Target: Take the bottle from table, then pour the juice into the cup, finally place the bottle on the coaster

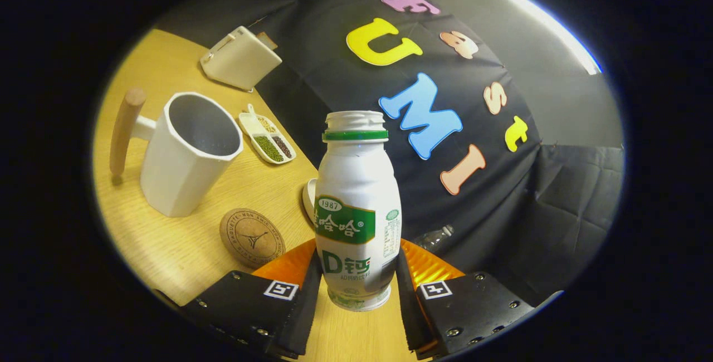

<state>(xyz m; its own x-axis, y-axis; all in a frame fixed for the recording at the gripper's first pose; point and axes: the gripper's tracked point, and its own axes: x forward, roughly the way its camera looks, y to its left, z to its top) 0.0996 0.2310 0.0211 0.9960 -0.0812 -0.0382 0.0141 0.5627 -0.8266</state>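
Observation:
A white bottle [356, 206] with a green neck ring and green label, cap off, stands upright between my fingers; my gripper [356, 278] is shut on its lower body, and the whole view is tilted. A white faceted cup [186, 153] with a wooden handle stands on the wooden table [167, 250], beyond my left finger. The round cork coaster [252, 238] lies bare between the cup and my left finger. The cup's inside looks empty as far as I can see.
A small white dish [267, 139] holding green and dark beans lies beyond the cup. A white box-shaped appliance [240, 58] stands at the table's far end. A white rounded object [308, 197] peeks out behind the bottle. A clear plastic bottle [437, 236] lies against the black cloth.

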